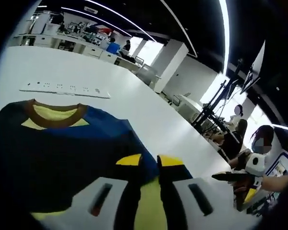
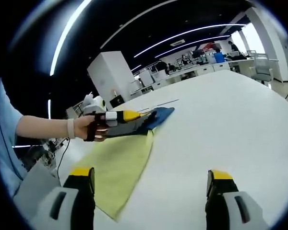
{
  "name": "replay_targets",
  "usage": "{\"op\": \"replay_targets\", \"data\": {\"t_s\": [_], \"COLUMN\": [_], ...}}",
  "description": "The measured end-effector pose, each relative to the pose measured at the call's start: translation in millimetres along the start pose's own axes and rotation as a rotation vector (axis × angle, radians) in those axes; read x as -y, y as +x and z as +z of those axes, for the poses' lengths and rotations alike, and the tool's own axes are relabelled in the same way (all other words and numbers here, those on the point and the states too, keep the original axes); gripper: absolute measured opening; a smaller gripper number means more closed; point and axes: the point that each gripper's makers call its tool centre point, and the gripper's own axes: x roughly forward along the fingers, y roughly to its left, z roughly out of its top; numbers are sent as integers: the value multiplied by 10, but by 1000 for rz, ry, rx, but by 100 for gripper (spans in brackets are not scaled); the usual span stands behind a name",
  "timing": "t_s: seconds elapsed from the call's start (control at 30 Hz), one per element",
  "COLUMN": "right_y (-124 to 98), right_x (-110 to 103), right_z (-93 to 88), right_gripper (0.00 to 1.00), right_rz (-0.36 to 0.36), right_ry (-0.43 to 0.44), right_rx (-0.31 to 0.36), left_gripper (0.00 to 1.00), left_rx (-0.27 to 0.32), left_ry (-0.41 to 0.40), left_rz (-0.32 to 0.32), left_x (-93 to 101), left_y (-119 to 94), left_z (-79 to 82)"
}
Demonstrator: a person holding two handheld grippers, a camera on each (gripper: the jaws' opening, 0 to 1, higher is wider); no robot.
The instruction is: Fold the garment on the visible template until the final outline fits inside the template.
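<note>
A navy and blue shirt (image 1: 62, 148) with a brown collar (image 1: 55, 115) and yellow inner side lies on the white table (image 1: 134, 100). My left gripper (image 1: 150, 163) is shut on a lifted fold of it, with yellow fabric showing between and below the jaws. In the right gripper view, a hand holds that left gripper (image 2: 132, 116) above the table. It pinches the blue edge, and the yellow side of the shirt (image 2: 120, 163) slopes down from it. My right gripper (image 2: 151, 175) stands open over bare table beside the yellow fabric, holding nothing. It also appears as the right gripper (image 1: 233, 177) off the table's edge.
A white power strip (image 1: 62, 88) lies on the table beyond the collar. The table edge (image 1: 201, 143) runs along the right of the left gripper view. Desks, stands and seated people (image 1: 240, 139) are past it. Open white table (image 2: 221, 124) stretches to the right of the shirt.
</note>
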Motion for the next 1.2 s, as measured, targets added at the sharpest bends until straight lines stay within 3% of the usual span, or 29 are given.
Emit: {"op": "replay_targets", "data": {"t_s": [0.13, 0.27, 0.47, 0.87, 1.2], "right_y": [5, 8, 31, 93, 115], "right_x": [-27, -47, -105, -190, -257], "right_z": [2, 2, 36, 89, 160], "right_gripper": [99, 99, 99, 99, 99], "right_rz": [6, 9, 21, 36, 49], "right_ry": [1, -6, -28, -53, -76], "right_rx": [0, -6, -14, -23, -29], "left_gripper": [39, 69, 87, 98, 99], "left_rx": [10, 26, 4, -22, -6], "left_ry": [20, 70, 149, 198, 227], "left_rz": [-39, -74, -129, -142, -119], "left_x": [70, 141, 220, 211, 138], "left_y": [-3, -26, -131, -292, -709], "left_z": [17, 49, 17, 9, 26]}}
